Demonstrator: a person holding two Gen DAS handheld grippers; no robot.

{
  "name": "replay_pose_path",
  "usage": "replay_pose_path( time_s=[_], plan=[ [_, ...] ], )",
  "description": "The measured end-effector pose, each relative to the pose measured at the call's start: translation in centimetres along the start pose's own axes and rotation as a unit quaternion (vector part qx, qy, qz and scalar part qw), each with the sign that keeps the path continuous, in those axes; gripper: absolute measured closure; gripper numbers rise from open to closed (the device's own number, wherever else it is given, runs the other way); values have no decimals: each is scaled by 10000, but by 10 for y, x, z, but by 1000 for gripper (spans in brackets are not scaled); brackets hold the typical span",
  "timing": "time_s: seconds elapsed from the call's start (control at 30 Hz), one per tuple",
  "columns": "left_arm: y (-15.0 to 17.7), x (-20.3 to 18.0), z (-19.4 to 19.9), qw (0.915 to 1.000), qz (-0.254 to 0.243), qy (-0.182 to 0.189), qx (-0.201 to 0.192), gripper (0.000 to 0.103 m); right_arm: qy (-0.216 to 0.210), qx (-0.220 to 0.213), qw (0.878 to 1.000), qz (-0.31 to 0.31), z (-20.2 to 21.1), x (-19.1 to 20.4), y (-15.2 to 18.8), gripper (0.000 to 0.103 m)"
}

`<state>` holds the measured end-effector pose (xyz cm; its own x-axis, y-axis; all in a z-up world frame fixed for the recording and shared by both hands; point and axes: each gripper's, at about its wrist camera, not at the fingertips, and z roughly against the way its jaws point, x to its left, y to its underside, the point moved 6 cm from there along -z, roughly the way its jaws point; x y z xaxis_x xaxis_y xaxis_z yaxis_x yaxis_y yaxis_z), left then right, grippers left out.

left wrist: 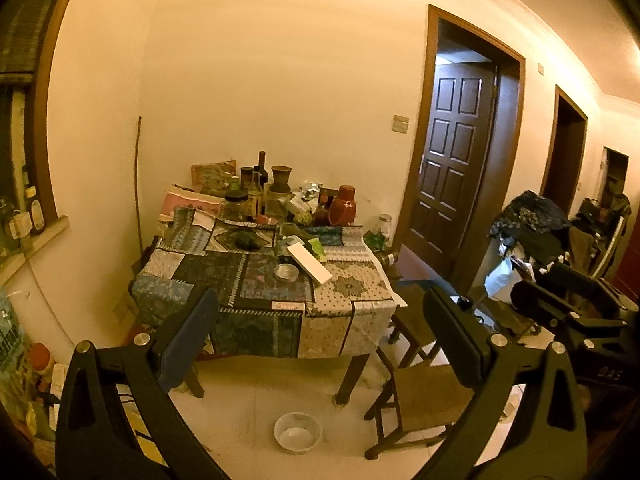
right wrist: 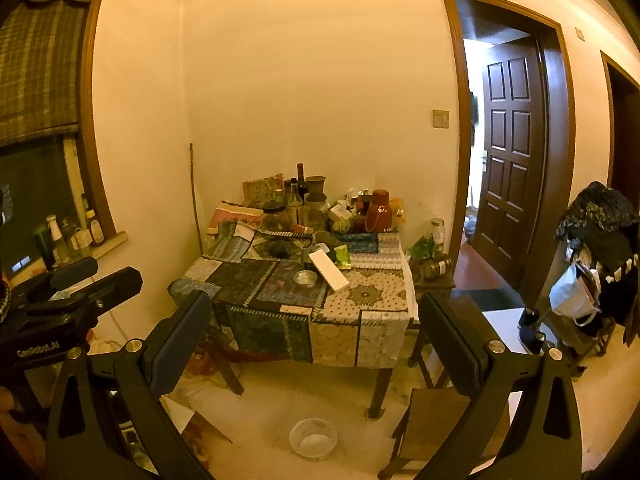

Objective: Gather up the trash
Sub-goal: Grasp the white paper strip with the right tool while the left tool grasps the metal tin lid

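- Both black two-finger grippers, the left gripper (left wrist: 320,344) and the right gripper (right wrist: 316,344), are held spread wide with nothing between their fingers, low in the frame.
- At centre frame a table under a patchwork cloth (left wrist: 256,280) carries a long white flat box (left wrist: 310,263), a green wrapper (left wrist: 318,249) touching it and a small round metal tin (left wrist: 286,272).
- A clear plastic bowl (left wrist: 298,433) sits on the floor, bottom centre.

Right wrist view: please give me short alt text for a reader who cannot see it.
The open right tool frames a cluttered table with a patchwork cloth in a room corner. On it lie a long white box, a small metal dish and bottles; a clear plastic bowl sits on the floor below.
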<state>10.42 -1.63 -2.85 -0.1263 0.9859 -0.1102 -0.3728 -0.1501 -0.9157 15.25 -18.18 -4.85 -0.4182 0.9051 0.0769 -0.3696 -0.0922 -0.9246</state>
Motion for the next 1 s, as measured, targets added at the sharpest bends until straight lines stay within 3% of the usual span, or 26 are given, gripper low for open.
replay_pose_path(
  time_s=[0.4, 0.73, 1.0],
  plan=[
    [-23, 18, -79, 9995, 206, -224, 101, 0, 158, 154, 9997, -74, -65, -23, -15, 0],
    [-56, 74, -204, 9994, 198, -112, 278, 2, 525, 624, 9960, -371, -166, -28, -30, 0],
    [-74, 114, -311, 9961, 35, 156, 863, 17, 882, 1297, 9858, -608, -254, -20, -28, 0]
  ],
)
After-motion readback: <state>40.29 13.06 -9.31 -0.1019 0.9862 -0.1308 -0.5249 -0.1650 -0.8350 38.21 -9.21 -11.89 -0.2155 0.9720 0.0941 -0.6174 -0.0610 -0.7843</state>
